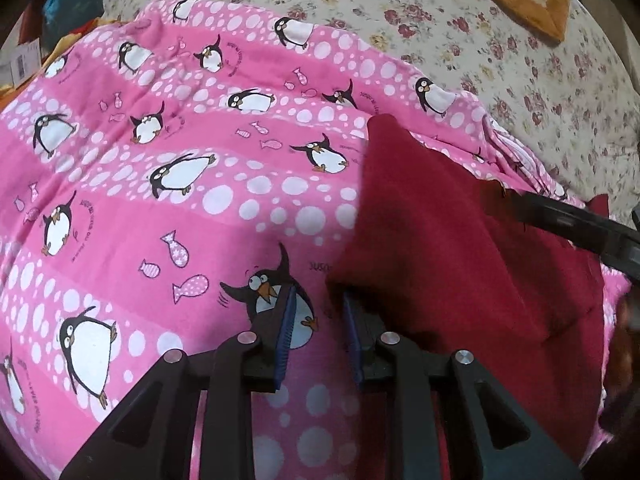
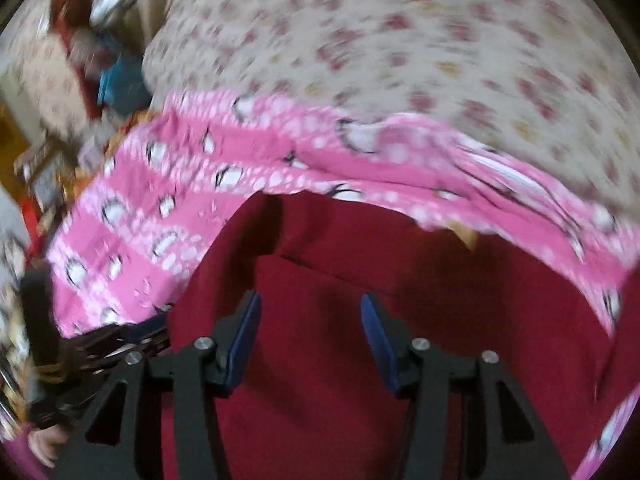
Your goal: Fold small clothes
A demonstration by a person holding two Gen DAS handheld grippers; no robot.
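The red garment lies on a pink penguin sheet, which is spread over a floral bed cover. One layer of the garment appears to be turned over another, with a diagonal edge across it, so I judge the fold to be part done and both tools to be between grasps. My left gripper sits at the garment's near left corner, its jaws a little apart and only the sheet visible between them. The corner lies against the outer side of one finger and is not pinched. My right gripper hangs over the middle of the garment, jaws spread wide and holding nothing; that view is blurred. The next move calls for each tool to take a free edge or corner of the garment alone. The pads must close on red cloth only, since catching the sheet beneath would drag it along. Small printed writing accompanies the penguins; it cannot be read. No brand or label is visible.
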